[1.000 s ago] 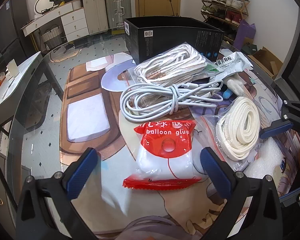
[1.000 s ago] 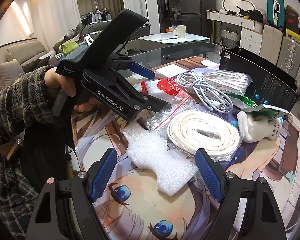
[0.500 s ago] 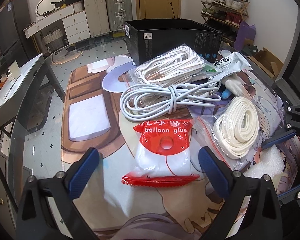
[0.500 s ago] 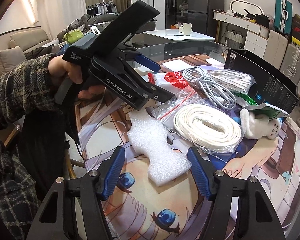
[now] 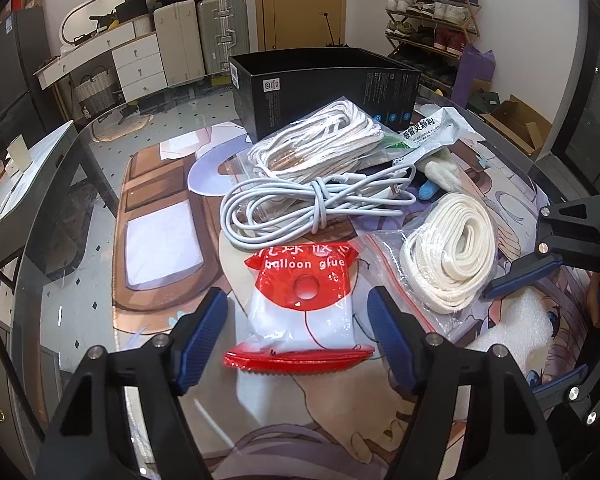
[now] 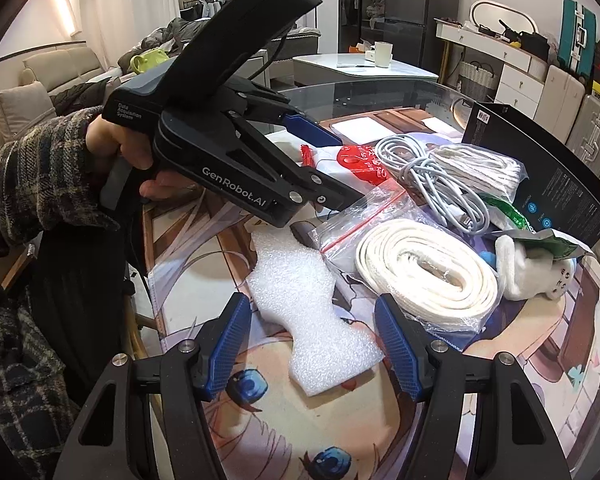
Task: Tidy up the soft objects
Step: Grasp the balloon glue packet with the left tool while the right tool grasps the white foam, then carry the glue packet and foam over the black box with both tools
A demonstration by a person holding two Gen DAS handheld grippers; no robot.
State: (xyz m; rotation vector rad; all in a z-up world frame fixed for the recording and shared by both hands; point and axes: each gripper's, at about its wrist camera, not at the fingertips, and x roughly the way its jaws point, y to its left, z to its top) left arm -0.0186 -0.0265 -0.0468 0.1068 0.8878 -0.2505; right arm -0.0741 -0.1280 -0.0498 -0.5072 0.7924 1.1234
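Observation:
My left gripper (image 5: 298, 312) is open, its blue pads either side of a red and white balloon glue packet (image 5: 302, 308) lying on the mat. My right gripper (image 6: 314, 334) is open, its pads astride a white foam piece (image 6: 312, 312). A bagged cream strap coil (image 6: 424, 272) lies right of the foam and shows in the left wrist view (image 5: 450, 248). A grey cable bundle (image 5: 312, 208), a bagged white cord (image 5: 320, 152), a white plush toy (image 6: 536, 272) and a foil pouch (image 5: 432, 132) lie behind. The open black box (image 5: 324, 92) stands at the back.
The printed mat (image 5: 160, 232) covers a glass table whose curved edge (image 5: 44, 216) runs at the left. The left gripper's body and the hand holding it (image 6: 204, 140) hang over the table's left part in the right wrist view. Suitcases, drawers and a shoe rack stand beyond.
Both grippers have moved forward and down and narrowed their jaws: the left pads now flank the balloon glue packet, the right pads now flank the foam piece.

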